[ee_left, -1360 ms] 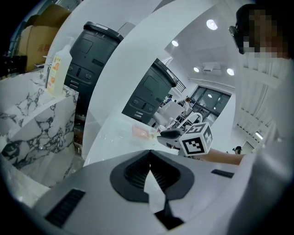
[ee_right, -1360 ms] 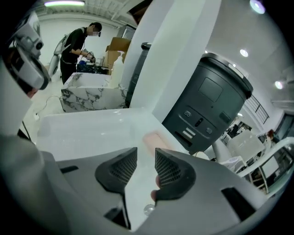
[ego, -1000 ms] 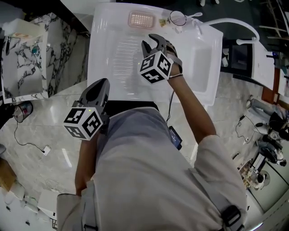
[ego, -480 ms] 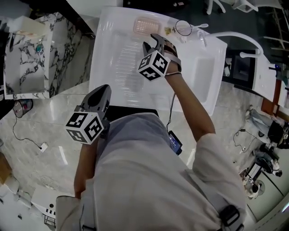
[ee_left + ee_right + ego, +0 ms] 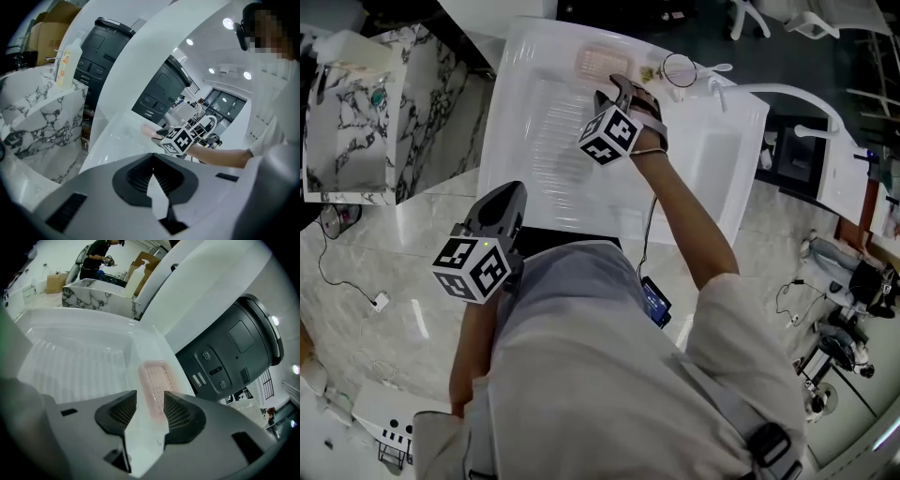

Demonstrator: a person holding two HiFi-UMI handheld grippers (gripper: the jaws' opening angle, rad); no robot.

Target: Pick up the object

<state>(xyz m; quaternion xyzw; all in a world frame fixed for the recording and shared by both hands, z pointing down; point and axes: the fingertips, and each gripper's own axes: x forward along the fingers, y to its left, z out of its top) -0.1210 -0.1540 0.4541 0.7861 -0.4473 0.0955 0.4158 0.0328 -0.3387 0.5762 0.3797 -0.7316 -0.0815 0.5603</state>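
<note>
A pale pink slotted soap dish lies on the back rim of the white sink unit. In the right gripper view the soap dish shows just beyond the jaws, lined up with the gap between them. My right gripper hovers over the ribbed drainboard, short of the dish; it is open, its jaws have just been opening, and nothing is between them. My left gripper hangs at the sink's front edge, shut and empty.
A clear glass stands on the rim to the right of the dish, beside the curved white tap and the deep basin. A marble-patterned cabinet stands at the left. A dark appliance sits behind the sink.
My right gripper has moved farther across the drainboard toward the pink dish and dropped lower. The left gripper has stayed where it was.
</note>
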